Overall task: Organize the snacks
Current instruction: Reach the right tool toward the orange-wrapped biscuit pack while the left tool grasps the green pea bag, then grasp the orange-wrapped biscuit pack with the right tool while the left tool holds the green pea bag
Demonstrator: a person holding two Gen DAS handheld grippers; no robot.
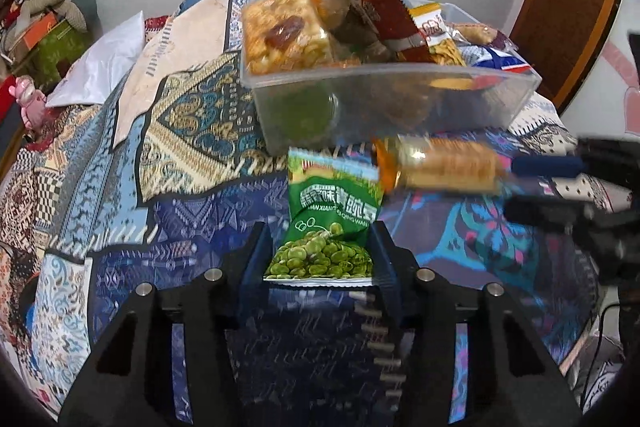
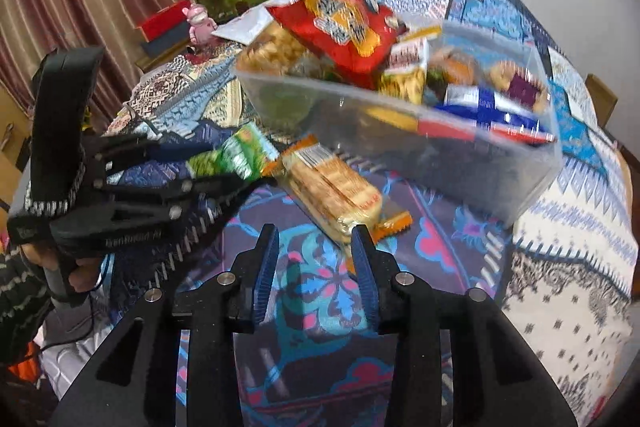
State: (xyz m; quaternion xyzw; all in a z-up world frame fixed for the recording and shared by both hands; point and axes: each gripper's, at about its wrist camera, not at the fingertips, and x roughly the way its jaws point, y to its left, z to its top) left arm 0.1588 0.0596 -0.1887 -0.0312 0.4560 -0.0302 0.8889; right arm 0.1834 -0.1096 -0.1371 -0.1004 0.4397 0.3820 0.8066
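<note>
A clear plastic box full of mixed snack packs stands on the patterned cloth; it also shows in the right wrist view. My left gripper is shut on a green pea snack bag, just in front of the box. The bag also shows in the right wrist view. A cracker pack with orange ends lies on the cloth in front of the box, blurred in the left wrist view. My right gripper is open, its fingertips just short of the pack's near end.
A red chip bag and a nut brittle block stick up above the box rim. A white pillow lies on the bed at the left. Boxes and a pink toy sit by the curtain.
</note>
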